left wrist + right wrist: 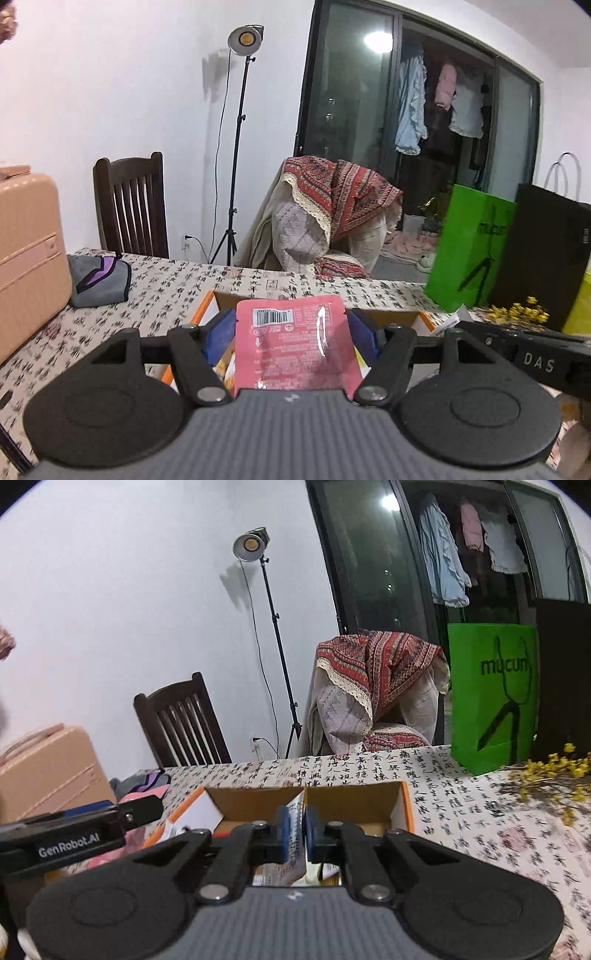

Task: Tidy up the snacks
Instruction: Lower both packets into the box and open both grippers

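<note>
Two grippers lift snack packets above an open box [406, 805] on a calligraphy-print table [480, 812]; the left gripper [291, 332] grasps a pink pouch [295, 347] across its width, blue pads [221, 332] pressing both side edges, barcode facing the camera; the right gripper [295, 830] is clenched on a thin printed packet [295, 834], held edge-on between its pads, just above the cardboard divider that splits the box; more packets seem to lie in the box beneath, though the tools hide most of them. The risks, as judged here: the glossy pouch is pinched only by its soft edges and could buckle or slide free if swung quickly; the thin packet might twist in its narrow grip and catch on the divider or an orange flap on the way down; the two tools work close side by side, each visible in the other's view, so a crossing move could knock them together. Beyond the box, a grey and purple pouch [99, 280] lies beside a peach case [29, 266] at the table's left; a green bag [491, 694] and a black one stand at the right, with yellow flower sprigs [554, 771] strewn before them, crowding that corner; farther off stand a dark chair [181, 723], a lamp [251, 546] on its stand, a draped armchair [376, 694] and laundry behind dark glass.
</note>
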Demonstrator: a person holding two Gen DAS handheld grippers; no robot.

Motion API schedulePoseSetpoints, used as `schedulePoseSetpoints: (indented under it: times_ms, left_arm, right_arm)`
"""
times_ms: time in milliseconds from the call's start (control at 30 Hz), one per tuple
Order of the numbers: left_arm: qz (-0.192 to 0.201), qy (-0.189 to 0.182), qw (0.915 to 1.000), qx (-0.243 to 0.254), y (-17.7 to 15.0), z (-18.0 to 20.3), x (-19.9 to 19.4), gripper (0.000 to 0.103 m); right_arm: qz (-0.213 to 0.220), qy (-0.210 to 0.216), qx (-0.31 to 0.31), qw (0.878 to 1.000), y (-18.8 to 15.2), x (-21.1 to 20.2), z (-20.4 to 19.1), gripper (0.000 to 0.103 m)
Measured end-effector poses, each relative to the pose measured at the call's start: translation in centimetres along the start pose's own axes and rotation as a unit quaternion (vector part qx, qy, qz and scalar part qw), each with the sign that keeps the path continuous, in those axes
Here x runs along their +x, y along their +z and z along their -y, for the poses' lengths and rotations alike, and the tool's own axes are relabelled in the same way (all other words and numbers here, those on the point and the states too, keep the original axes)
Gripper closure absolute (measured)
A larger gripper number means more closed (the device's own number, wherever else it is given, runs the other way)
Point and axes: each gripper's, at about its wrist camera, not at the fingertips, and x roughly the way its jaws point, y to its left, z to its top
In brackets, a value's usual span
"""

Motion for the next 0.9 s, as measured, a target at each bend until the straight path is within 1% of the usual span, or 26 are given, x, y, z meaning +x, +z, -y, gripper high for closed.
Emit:
schedulePoseSetpoints:
  times_ms: [100, 167, 200, 233, 267, 300, 367, 433, 467, 600, 700, 900]
  left_arm:
    - [-0.003, 0.019, 0.9998, 0.005, 0.6, 0.6, 3.0, 0.034]
    - [-0.008, 0.030, 0.9995, 0.005, 0.5, 0.6, 4.5, 0.031]
    - [-0.014, 0.034, 0.9993, 0.004, 0.3, 0.5, 5.1, 0.020]
    - [-0.017, 0.037, 0.9992, 0.001, 0.0, 0.4, 5.4, 0.005]
    - [-0.013, 0.041, 0.9991, -0.002, -0.3, 0.2, 5.4, 0.000]
    - [-0.005, 0.045, 0.9990, -0.003, -0.6, -0.1, 5.1, 0.000]
    - [-0.007, 0.051, 0.9986, -0.005, -0.9, -0.5, 4.9, 0.000]
    - [-0.014, 0.058, 0.9982, -0.014, -1.1, -0.9, 4.6, 0.000]
    - [-0.014, 0.061, 0.9979, -0.017, -1.2, -1.1, 4.4, 0.000]
    - [-0.009, 0.065, 0.9977, -0.017, -1.3, -1.5, 2.8, 0.000]
    - [-0.008, 0.058, 0.9981, -0.018, -1.5, -2.0, 1.6, 0.000]
    - [-0.009, 0.026, 0.9995, -0.018, -1.6, -3.5, -0.6, 0.000]
  right_arm:
    - [-0.011, 0.001, 0.016, 1.000, 0.4, 3.1, 0.9, 0.093]
    - [-0.028, -0.006, 0.016, 0.999, 0.1, 5.1, 1.4, 0.086]
    - [-0.038, -0.019, 0.011, 0.999, 0.0, 6.0, 1.4, 0.065]
    - [-0.046, -0.027, -0.001, 0.999, -0.2, 6.5, 1.5, 0.049]
    - [-0.050, -0.033, -0.014, 0.998, -0.5, 6.8, 1.7, 0.018]
    - [-0.047, -0.036, -0.022, 0.998, -0.8, 6.7, 1.8, 0.005]
    - [-0.034, -0.040, -0.028, 0.998, -1.1, 6.1, 2.2, 0.006]
    - [-0.038, -0.038, -0.032, 0.998, -1.2, 5.7, 2.4, 0.004]
    - [-0.039, -0.038, -0.035, 0.998, -1.2, 5.5, 2.5, 0.000]
    - [-0.036, -0.037, -0.052, 0.997, -1.3, 4.2, 1.7, 0.000]
    - [-0.033, -0.037, -0.064, 0.997, -1.6, 3.0, 0.7, 0.000]
    - [-0.023, -0.055, -0.071, 0.996, -2.4, -0.1, -1.2, 0.000]
